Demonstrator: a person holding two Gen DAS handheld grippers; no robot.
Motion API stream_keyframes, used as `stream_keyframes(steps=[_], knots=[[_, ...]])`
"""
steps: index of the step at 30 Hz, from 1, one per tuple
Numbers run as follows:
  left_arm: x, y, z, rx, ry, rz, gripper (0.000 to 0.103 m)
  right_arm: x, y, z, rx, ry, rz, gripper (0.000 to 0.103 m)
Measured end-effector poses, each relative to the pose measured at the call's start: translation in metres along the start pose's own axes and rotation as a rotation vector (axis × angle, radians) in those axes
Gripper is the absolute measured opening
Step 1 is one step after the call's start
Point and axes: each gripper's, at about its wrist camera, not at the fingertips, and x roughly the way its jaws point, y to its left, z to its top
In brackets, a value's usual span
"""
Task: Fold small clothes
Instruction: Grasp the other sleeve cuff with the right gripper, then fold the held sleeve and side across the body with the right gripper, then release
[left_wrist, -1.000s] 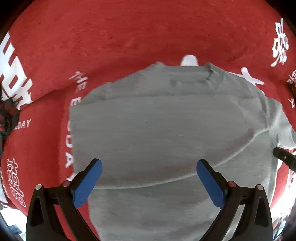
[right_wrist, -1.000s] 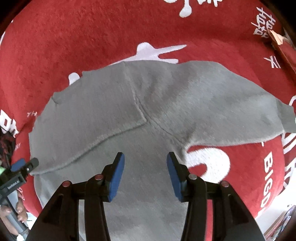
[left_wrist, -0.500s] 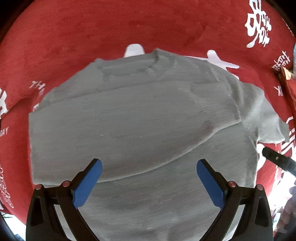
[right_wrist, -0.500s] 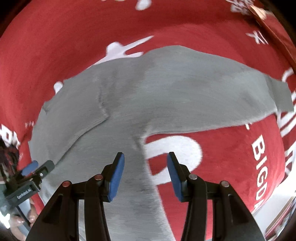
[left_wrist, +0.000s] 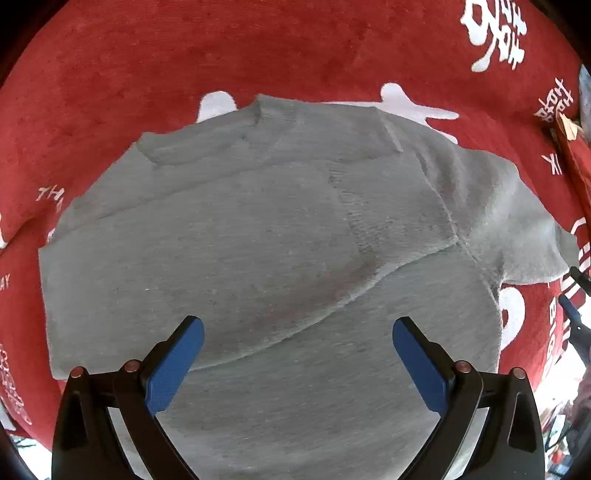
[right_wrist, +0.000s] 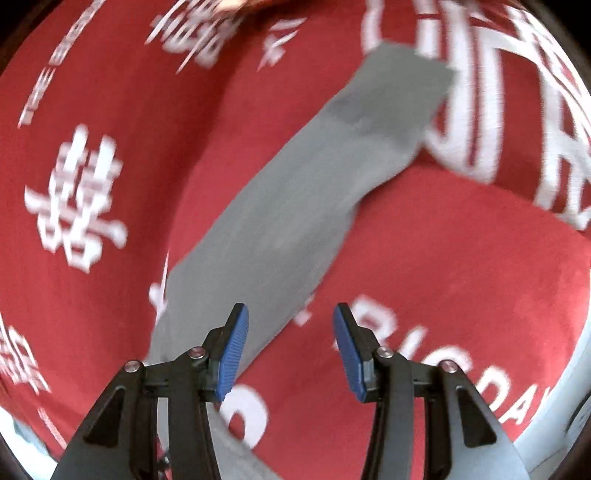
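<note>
Left wrist: one grey sweater (left_wrist: 258, 258), red cloth (left_wrist: 258, 55); two claws (left_wrist: 297, 362) (right_wrist: 290, 347) released.

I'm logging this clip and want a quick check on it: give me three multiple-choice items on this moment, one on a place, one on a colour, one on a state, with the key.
1. Where does the outstretched sleeve lie in the right wrist view?
A. on the red cloth
B. between the right gripper's pads
C. rolled into a ball

2. What colour is the sweater?
A. blue
B. grey
C. white

3. How does the left gripper stand?
A. shut on the hem
B. shut on nothing
C. open, holding nothing

Key:
1 A, the sleeve stretches flat across the red cloth, ahead of the right gripper.
2 B, the knit is grey throughout.
3 C, its blue pads stand wide apart above the sweater.
</note>
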Motion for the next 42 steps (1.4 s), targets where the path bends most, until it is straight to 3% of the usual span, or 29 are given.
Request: stream_keyframes(steps=[5, 18, 20, 22, 25, 30, 34, 39, 42], knots=[[0.004, -0.015, 0.003, 0.026, 0.009, -0.001, 0.102, 0.001, -0.023, 0.022, 0.148, -0.037, 0.062, 0.052], [0.011, -0.035, 0.010, 0.035, 0.009, -0.011, 0.102, 0.033, -0.022, 0.057, 0.291, -0.037, 0.213, 0.054], [0.015, -0.042, 0.014, 0.030, 0.006, -0.011, 0.102, 0.036, -0.023, 0.059, 0.320, -0.013, 0.221, 0.047], [0.013, -0.044, 0.013, 0.034, 0.003, -0.004, 0.102, 0.040, -0.026, 0.060, 0.352, 0.026, 0.219, 0.011], [0.006, -0.042, 0.010, 0.043, -0.011, 0.012, 0.102, 0.040, -0.026, 0.058, 0.367, 0.036, 0.240, 0.007], [-0.004, -0.031, 0.007, 0.036, -0.040, 0.018, 0.102, 0.033, 0.007, 0.056, 0.275, 0.072, 0.392, 0.007], [-0.012, -0.013, 0.007, 0.011, -0.067, 0.039, 0.102, 0.026, 0.060, 0.045, 0.129, 0.124, 0.527, 0.007], [-0.028, 0.034, -0.002, -0.036, -0.101, 0.079, 0.102, 0.025, 0.161, 0.001, -0.179, 0.236, 0.619, 0.008], [-0.034, 0.070, -0.008, -0.092, -0.121, 0.101, 0.102, 0.033, 0.217, -0.047, -0.412, 0.302, 0.592, 0.008]])
